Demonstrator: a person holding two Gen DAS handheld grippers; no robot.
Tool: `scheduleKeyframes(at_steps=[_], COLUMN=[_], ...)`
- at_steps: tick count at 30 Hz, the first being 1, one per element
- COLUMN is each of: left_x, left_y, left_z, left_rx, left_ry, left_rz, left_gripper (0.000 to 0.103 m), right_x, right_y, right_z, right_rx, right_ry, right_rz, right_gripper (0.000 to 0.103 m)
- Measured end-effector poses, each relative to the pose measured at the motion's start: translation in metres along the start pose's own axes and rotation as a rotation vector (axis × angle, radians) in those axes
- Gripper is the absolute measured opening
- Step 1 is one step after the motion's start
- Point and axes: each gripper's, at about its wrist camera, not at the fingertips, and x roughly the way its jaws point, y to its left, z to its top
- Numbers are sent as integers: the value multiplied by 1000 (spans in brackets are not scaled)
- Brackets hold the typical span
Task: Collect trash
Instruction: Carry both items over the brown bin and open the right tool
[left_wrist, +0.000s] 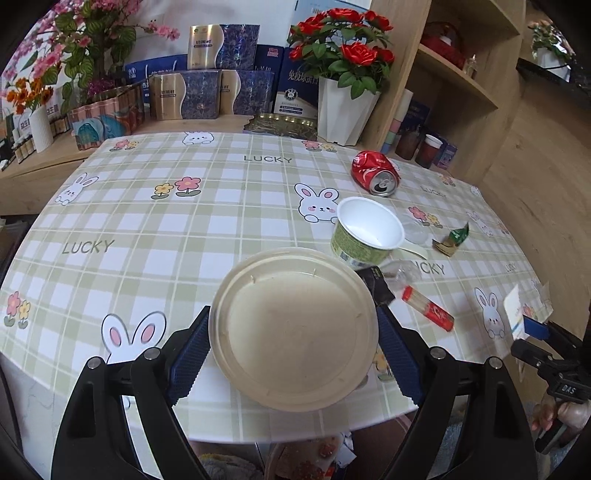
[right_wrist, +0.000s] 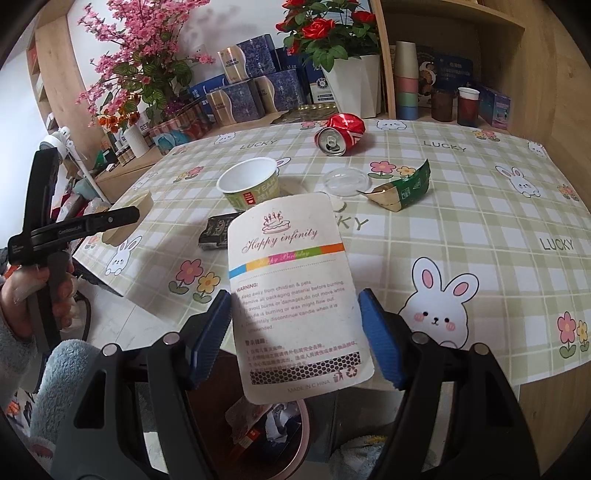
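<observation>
Both claws are loaded: left claw (left_wrist: 293, 354) clamps the beige bowl (left_wrist: 293, 328) over the counter (left_wrist: 147, 221) edge, right claw (right_wrist: 295, 332) pinches the candle card (right_wrist: 295, 288), long axis pointing away, directly above the trash bin (right_wrist: 295, 443).

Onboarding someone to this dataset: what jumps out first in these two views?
Each view is filled by what its jaws clamp: the left gripper holds a round beige lid at the table's near edge, and the right gripper holds a birthday-candle card above a trash bin. Behind them, on the bunny-print tablecloth, a crushed red can lies on its side beyond an empty white-lined cup.
</observation>
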Motion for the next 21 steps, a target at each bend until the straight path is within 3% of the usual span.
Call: scheduleKeyframes(at_steps=[15,21], left_x=[-68,-79], left_y=[-7,-4], left_z=[-64,-90], left_rx=[1,-18], left_ry=[-45,-40], left_rz=[2,8], left_gripper=[83,83], right_x=[-12,6], right_y=[39,65], right_z=[-42,-73], right_rx=[-60,-108], right_ry=[54,147], right_rz=[61,102], right_gripper=[71,71])
